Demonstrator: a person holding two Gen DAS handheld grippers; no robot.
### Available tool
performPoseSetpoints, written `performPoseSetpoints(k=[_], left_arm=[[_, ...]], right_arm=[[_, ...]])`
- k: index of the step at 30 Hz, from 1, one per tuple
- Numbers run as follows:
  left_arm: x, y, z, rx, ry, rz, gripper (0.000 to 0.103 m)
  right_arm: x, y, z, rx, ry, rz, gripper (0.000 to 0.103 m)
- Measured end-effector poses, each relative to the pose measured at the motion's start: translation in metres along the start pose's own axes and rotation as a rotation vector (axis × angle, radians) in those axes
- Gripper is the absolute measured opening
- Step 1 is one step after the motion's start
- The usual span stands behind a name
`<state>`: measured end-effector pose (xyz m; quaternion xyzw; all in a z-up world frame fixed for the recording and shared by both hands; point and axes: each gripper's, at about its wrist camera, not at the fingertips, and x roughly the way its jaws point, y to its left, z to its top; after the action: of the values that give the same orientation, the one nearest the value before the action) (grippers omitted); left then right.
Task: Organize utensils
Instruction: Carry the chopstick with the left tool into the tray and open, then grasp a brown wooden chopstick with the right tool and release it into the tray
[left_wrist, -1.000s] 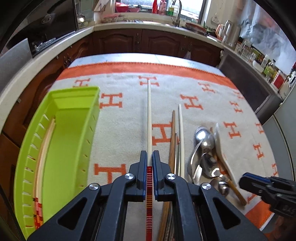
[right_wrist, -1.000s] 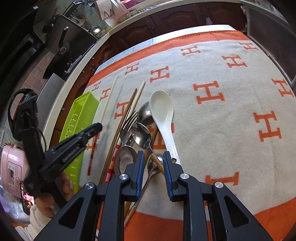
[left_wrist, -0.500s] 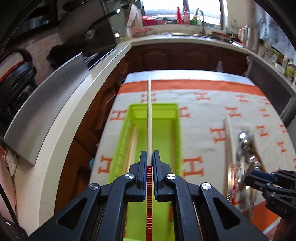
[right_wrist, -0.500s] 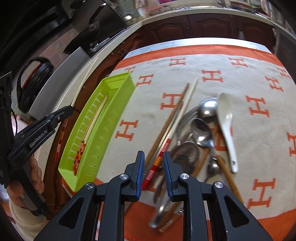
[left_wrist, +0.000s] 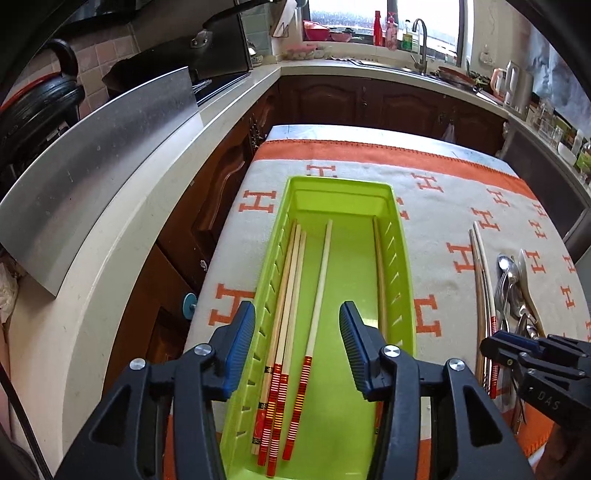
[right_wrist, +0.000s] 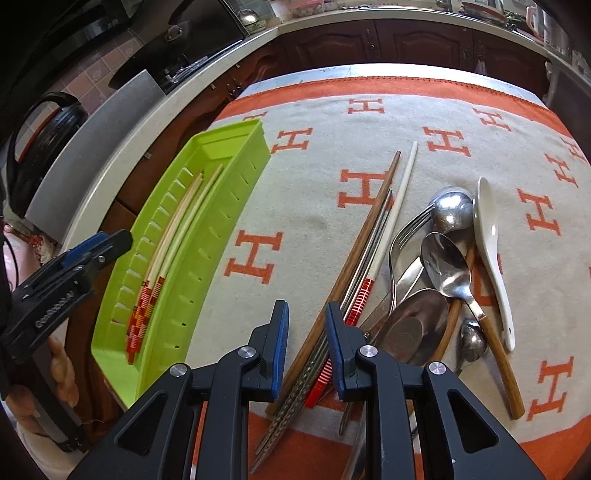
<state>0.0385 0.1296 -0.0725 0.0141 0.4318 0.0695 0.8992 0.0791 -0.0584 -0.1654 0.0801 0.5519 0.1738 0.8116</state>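
Note:
My left gripper (left_wrist: 297, 317) hangs over the green tray (left_wrist: 402, 258) with its jaws opening. The red-ended chopstick (left_wrist: 317, 291) lies free on the tray floor below them, beside three others (left_wrist: 288, 295) along the left wall. My right gripper (right_wrist: 306, 310) hovers with a narrow gap and nothing gripped, just above the near ends of the loose chopsticks: a brown one (right_wrist: 369, 229), a metal pair and a white one with a red end (right_wrist: 391, 221). Metal spoons (right_wrist: 447, 266), a fork and a white ceramic spoon (right_wrist: 491, 251) are piled to their right.
The tray sits at the left edge of the orange-and-cream cloth (right_wrist: 332, 110), close to the table's drop. A pale counter with a steel panel (left_wrist: 92, 158) runs along the left. A hand (right_wrist: 62, 373) holds the left gripper by the tray's near corner.
The left gripper carried the red-ended chopstick leftward over the tray and opened; the chopstick now lies in the tray. The right gripper shifted left from the spoons to the loose chopsticks.

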Motion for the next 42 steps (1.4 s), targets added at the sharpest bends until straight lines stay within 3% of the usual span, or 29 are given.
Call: performPoseSetpoints(k=[9, 19, 24, 32, 33, 37, 42], left_arm=[[0.006, 0.024, -0.002, -0.087, 0.01, -0.029, 0.05], [0.009, 0.026, -0.002, -0.095, 0.012, -0.037, 0.05], [0.009, 0.026, -0.002, -0.097, 0.012, -0.043, 0.05], [0.01, 0.023, -0.004, -0.103, 0.013, -0.052, 0.05], [0.01, 0.023, -0.004, -0.103, 0.012, -0.053, 0.05], [0.01, 0.023, -0.004, -0.107, 0.016, -0.054, 0.05], [0.007, 0.024, -0.004, -0.114, 0.004, -0.055, 0.05]], right_arm=[[0.018, 0.01, 0.008, -0.029, -0.016, -0.102, 0.021], [0.029, 0.019, 0.024, -0.019, 0.02, -0.257, 0.021], [0.043, 0.017, 0.036, 0.01, 0.061, -0.246, 0.021], [0.05, 0.036, 0.044, -0.067, -0.017, -0.328, 0.019], [0.05, 0.039, 0.042, -0.081, -0.028, -0.327, 0.013], [0.05, 0.039, 0.034, -0.072, -0.054, -0.304, 0.009], [0.037, 0.021, 0.037, 0.064, -0.016, -0.153, 0.006]])
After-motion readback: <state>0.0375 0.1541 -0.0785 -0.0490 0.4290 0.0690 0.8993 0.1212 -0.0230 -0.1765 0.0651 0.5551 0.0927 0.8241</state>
